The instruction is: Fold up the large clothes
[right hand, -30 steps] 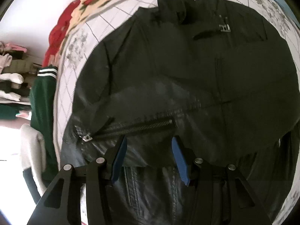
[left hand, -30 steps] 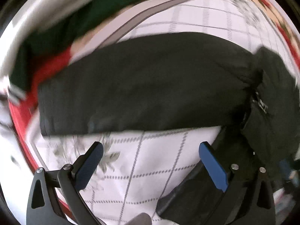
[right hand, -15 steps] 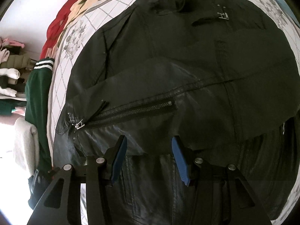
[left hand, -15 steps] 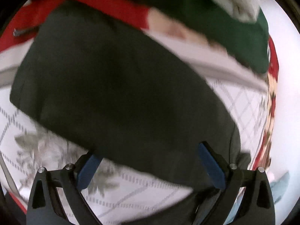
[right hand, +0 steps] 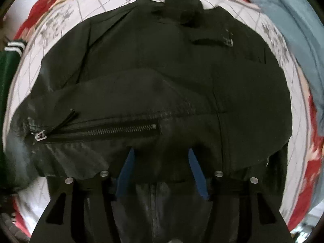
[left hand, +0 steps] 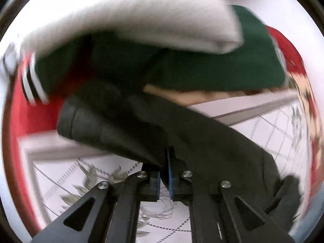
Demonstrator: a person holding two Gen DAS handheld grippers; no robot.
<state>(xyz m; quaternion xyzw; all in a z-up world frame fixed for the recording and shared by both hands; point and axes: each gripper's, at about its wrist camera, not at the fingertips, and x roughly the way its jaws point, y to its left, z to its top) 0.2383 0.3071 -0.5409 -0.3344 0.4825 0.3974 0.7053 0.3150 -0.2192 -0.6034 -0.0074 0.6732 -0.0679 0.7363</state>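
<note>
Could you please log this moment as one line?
left hand-held gripper: shut on jacket sleeve | right hand-held gripper: open above black leather jacket

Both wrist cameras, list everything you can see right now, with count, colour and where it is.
Jacket: one, black leather, spread on the bedspread; one sleeve pinched by the left gripper.
Sleeve zipper: one, silver-toothed, on the sleeve folded across the jacket.
Bedspread: one, white grid with grey flowers, red floral border, under the jacket.
Green garment: one, white-striped cuff, beyond the sleeve.
White garment: one, on the green one.
Blue cloth: one, pale, far right.
Left gripper: shut.
Right gripper: open, over the jacket.
</note>
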